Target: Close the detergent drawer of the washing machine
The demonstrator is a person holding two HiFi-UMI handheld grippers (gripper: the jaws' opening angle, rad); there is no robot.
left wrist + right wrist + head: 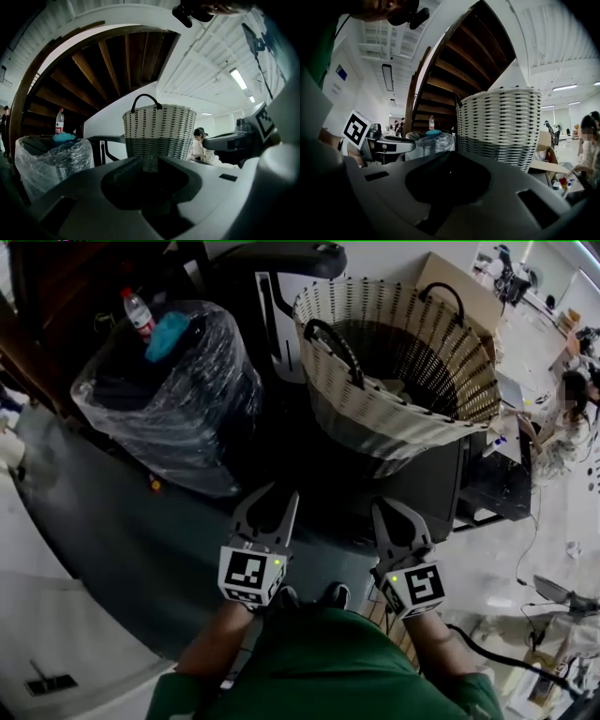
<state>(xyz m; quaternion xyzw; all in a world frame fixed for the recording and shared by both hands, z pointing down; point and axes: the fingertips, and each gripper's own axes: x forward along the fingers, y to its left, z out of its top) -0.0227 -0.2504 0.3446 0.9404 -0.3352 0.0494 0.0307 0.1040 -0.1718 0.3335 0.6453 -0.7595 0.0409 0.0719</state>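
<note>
In the head view both grippers are held close to my body, pointing forward over the dark floor. My left gripper (277, 501) has its jaws a small way apart with nothing between them; its own view shows the same narrow gap (149, 161). My right gripper (396, 514) is shut and empty, its jaws meeting in its own view (450, 154). Ahead stands a white woven laundry basket (403, 362) on a dark boxy unit (427, 488). I cannot make out a detergent drawer in any view.
A bin wrapped in clear plastic (178, 399), with a water bottle (138, 313) on top, stands at the left. A seated person (574, 399) and cardboard boxes are at the far right. A cable (506, 657) runs along the pale floor. A wooden stair underside (108, 70) rises overhead.
</note>
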